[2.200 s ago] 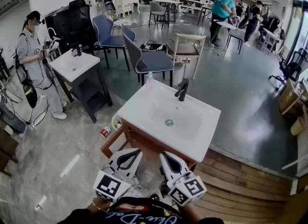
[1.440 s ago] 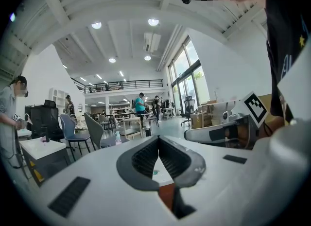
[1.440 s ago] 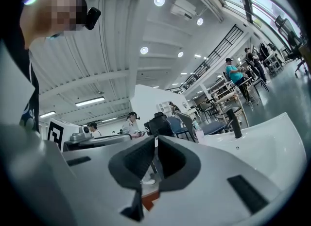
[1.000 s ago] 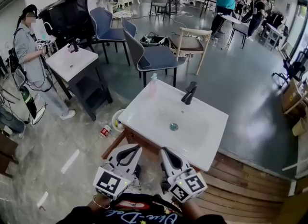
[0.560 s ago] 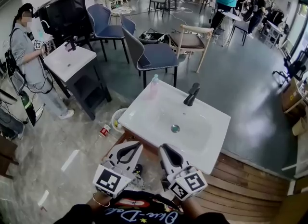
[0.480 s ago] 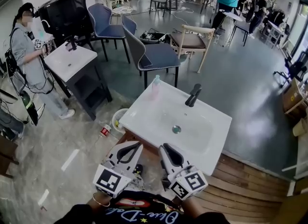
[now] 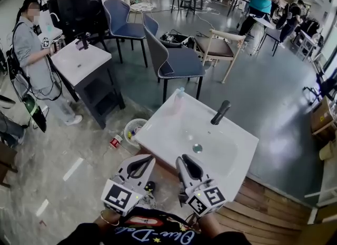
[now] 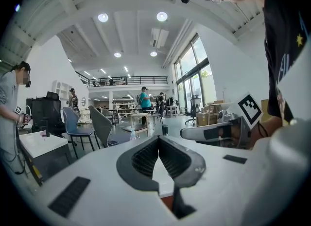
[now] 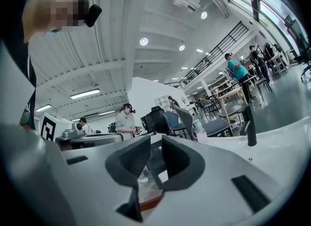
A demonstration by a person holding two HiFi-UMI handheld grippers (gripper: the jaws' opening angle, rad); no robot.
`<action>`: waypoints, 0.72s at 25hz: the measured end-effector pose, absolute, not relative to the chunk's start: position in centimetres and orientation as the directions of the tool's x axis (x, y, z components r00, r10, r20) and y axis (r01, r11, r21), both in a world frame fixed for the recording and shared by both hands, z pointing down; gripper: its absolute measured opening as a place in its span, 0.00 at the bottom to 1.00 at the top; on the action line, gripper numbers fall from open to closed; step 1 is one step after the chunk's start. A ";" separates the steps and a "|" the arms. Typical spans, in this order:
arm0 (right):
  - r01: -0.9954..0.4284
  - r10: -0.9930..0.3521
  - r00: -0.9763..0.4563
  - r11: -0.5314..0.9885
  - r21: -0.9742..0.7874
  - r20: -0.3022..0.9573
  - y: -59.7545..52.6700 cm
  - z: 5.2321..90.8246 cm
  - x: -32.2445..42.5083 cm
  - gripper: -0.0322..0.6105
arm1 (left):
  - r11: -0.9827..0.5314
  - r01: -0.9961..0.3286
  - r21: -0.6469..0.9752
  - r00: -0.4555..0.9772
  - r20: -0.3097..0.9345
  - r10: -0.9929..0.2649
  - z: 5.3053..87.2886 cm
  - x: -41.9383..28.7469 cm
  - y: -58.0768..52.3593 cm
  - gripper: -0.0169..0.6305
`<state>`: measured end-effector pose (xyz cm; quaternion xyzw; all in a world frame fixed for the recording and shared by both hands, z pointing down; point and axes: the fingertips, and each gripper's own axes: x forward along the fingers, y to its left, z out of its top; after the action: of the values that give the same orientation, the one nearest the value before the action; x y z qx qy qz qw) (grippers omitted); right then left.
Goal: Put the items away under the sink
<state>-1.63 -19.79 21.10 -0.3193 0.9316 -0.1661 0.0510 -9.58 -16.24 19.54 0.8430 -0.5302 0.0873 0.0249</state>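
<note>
Both tools sit low in front of the sink [image 7: 168,133], pointing about level at its near edge.

Left tool [image 7: 149,159]: clenched. In its own view I read the pads meeting at the tips, with nothing between them.

Right tool [image 7: 182,160]: released. The jaws have just been opening and stand a little apart, with nothing between the pads. Through the gap I see only floor and a wooden edge.

Containers:
- Sink: white basin with the drain [image 7: 197,147] in the middle and a black tap [image 7: 220,112] at the far rim.
- Bottle [image 7: 180,95]: upright on the sink's far left corner. It is clear, with pale pink liquid inside.
- Basket [image 7: 128,128]: white and round, on the floor just beside the sink's left corner. It holds a few coloured items; I cannot tell what they are.
- Can [image 7: 114,143]: red and white, lying on the floor just left of the basket and outside it.
- Cabinet [image 7: 164,166]: a wooden frame under the sink. Only its top edge shows, and the inside is hidden from me.

A small dark object [image 7: 150,186] lies on the floor between the two tools. I cannot make out what it is.
</note>
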 end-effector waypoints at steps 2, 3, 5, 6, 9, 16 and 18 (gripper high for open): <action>-0.588 -0.621 -0.784 0.732 -0.344 0.019 -20.5 21.5 -2.0 0.16 | -0.435 -0.899 -0.047 0.422 0.175 -0.890 19.7 -10.2 -16.8 0.04; -0.594 -0.627 -0.779 0.726 -0.345 0.022 -20.9 21.6 -2.2 0.16 | -0.436 -0.899 -0.044 0.423 0.174 -0.889 19.8 -10.5 -17.1 0.04; -0.606 -0.638 -0.770 0.718 -0.343 0.026 -21.7 21.7 -2.5 0.17 | -0.442 -0.896 -0.045 0.430 0.165 -0.888 19.7 -10.9 -17.7 0.04; -0.611 -0.641 -0.767 0.715 -0.341 0.028 -22.0 21.7 -2.7 0.18 | -0.445 -0.894 -0.049 0.433 0.159 -0.887 19.5 -11.1 -18.0 0.04; -0.622 -0.647 -0.761 0.709 -0.332 0.043 -22.7 21.7 -3.3 0.20 | -0.443 -0.895 -0.039 0.434 0.149 -0.889 19.4 -12.0 -19.0 0.04; -0.670 -0.688 -0.723 0.678 -0.301 0.062 -25.2 21.4 -4.8 0.24 | -0.467 -0.884 -0.007 0.461 0.138 -0.876 19.5 -14.0 -21.7 0.04; -0.681 -0.698 -0.713 0.669 -0.297 0.064 -25.8 21.3 -5.1 0.25 | -0.471 -0.882 -0.004 0.466 0.136 -0.874 19.5 -14.6 -22.2 0.04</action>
<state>-5.05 -25.77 21.33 -0.3776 0.9132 -0.1511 0.0276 -14.55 -22.20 19.51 0.8556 -0.5132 0.0597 0.0332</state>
